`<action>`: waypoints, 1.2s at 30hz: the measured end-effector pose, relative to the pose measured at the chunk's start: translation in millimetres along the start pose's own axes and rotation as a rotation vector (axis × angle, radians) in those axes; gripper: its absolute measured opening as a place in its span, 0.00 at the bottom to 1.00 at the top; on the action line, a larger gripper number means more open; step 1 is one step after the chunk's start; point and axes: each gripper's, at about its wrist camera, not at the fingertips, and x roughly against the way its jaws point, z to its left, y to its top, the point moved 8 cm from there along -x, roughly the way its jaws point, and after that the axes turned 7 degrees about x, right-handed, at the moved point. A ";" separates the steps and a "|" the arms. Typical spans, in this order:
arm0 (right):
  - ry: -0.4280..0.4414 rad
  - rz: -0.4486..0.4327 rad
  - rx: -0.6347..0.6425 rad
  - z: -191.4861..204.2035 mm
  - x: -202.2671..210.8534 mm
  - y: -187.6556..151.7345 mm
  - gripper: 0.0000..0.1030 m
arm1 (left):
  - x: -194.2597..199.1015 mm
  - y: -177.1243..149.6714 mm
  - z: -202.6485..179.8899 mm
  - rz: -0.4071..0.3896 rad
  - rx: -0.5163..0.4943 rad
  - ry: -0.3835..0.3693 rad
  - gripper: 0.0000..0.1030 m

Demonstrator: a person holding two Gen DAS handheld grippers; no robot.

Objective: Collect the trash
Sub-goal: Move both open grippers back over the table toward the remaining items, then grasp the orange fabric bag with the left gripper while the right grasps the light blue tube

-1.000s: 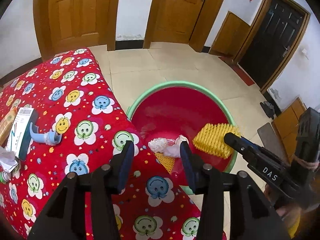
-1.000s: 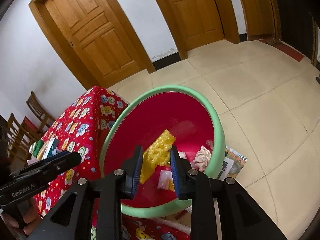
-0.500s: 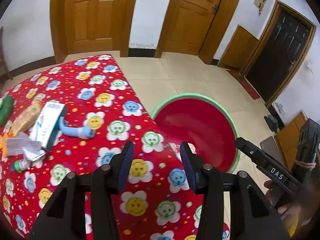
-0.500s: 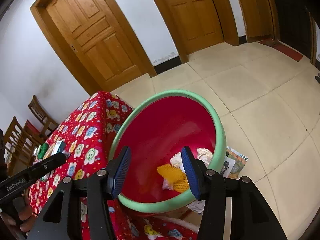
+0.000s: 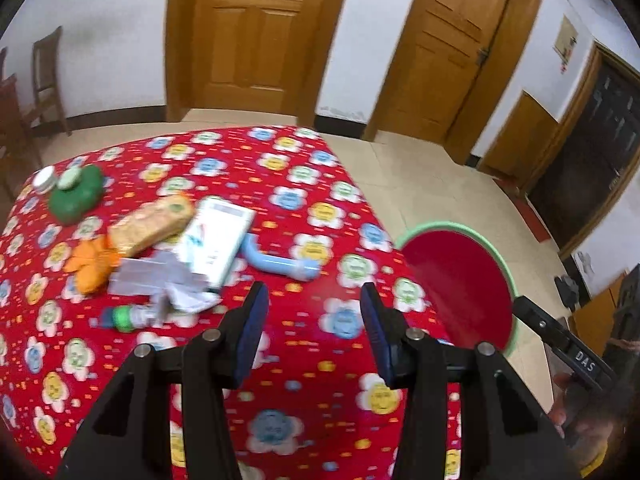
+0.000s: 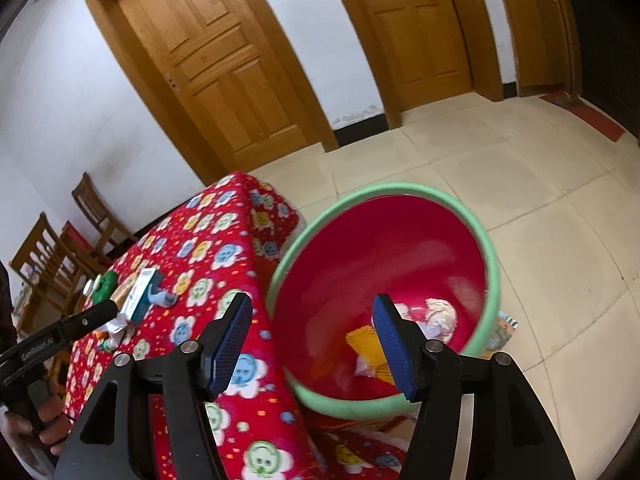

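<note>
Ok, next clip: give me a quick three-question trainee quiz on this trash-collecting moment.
1. True or false: the right gripper holds the yellow foam net.
2. Where does the blue curved tube lie? A) in the basin B) on the tablecloth C) on the floor
3. Fill in: the red basin has a ____ rim.

Key: 1 false, it is open, and the net lies in the basin. 2 B, beside the white carton. 3 green.

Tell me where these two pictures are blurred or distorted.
Left wrist view: motion blur smears the tablecloth and trash pile; gripper stays sharp. Right wrist view: basin rim is blurred, fisheye bends the door frames.
</note>
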 end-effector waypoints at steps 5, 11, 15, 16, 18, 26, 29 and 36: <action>0.029 0.015 0.034 24.5 -7.6 1.4 0.63 | 9.1 8.8 38.7 -0.022 0.054 0.042 0.46; 0.066 0.035 0.074 55.7 -18.5 3.2 0.63 | 20.2 19.5 86.6 -0.051 0.089 0.117 0.46; 0.077 0.049 0.111 76.4 -25.3 3.9 0.63 | 23.4 26.3 122.0 -0.059 0.122 0.168 0.46; 0.080 0.053 0.122 82.2 -27.7 4.1 0.63 | 23.2 27.9 131.6 -0.059 0.133 0.179 0.46; 0.087 0.062 0.139 92.6 -32.7 4.1 0.63 | 21.1 30.0 146.5 -0.055 0.149 0.199 0.46; 0.112 0.114 0.194 132.6 -59.2 -0.7 0.64 | -0.6 30.3 181.0 -0.012 0.153 0.222 0.46; 0.118 0.139 0.212 147.9 -71.2 -3.1 0.67 | -11.9 27.0 183.8 0.011 0.157 0.209 0.46; 0.117 0.171 0.241 173.0 -93.9 -7.2 0.71 | -32.2 20.8 188.1 0.043 0.119 0.192 0.48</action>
